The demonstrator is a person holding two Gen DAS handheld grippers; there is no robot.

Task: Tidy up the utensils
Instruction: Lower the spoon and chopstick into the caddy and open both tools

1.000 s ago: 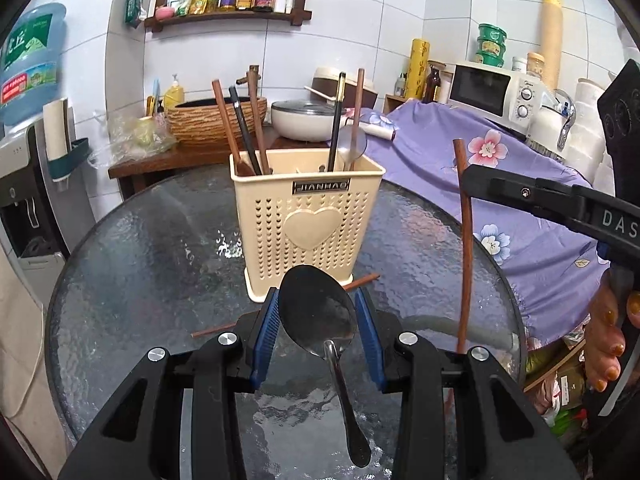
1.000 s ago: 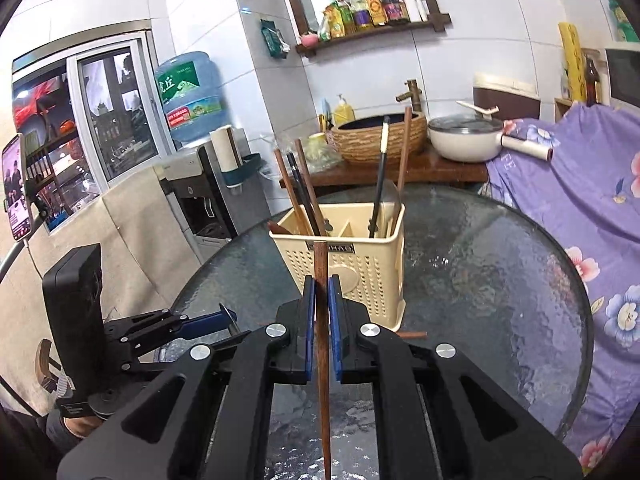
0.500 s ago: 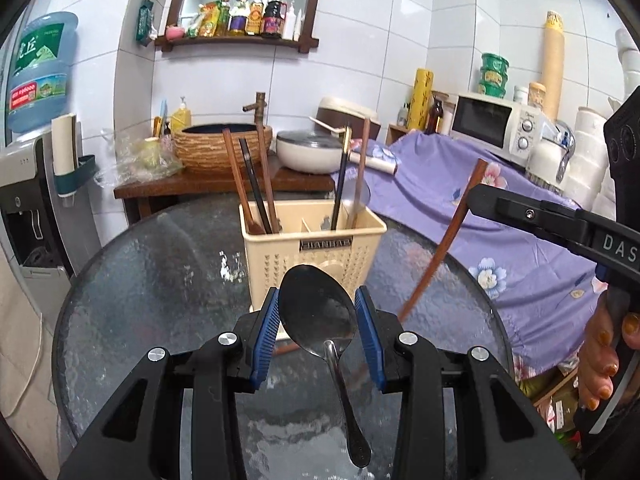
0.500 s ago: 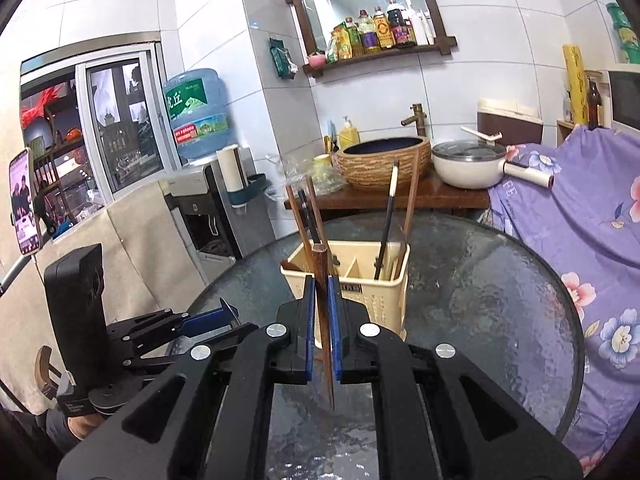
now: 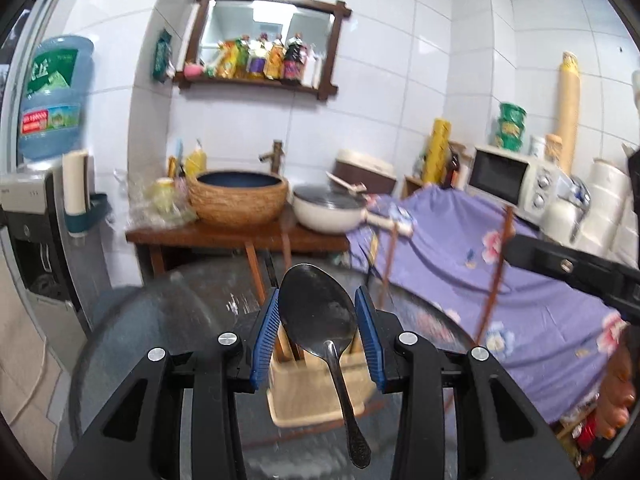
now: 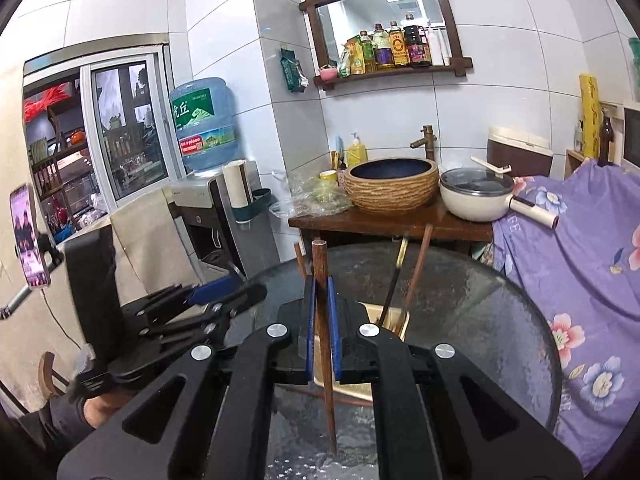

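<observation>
A glass table (image 6: 500,312) is seen below, with the caddy (image 5: 316,392) on it. A spoon (image 5: 320,316) is clamped by the left gripper (image 5: 318,336), a chopstick (image 6: 322,320) by the right gripper (image 6: 321,332), both carried above the caddy. Lowering each into a compartment is judged next. The compartments are mostly hidden; motion blur obscures detail.

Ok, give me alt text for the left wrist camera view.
The left gripper clamps a metal spoon by its bowl, handle hanging down, above a beige utensil holder on a round glass table. Behind: a basin and pan.
</observation>
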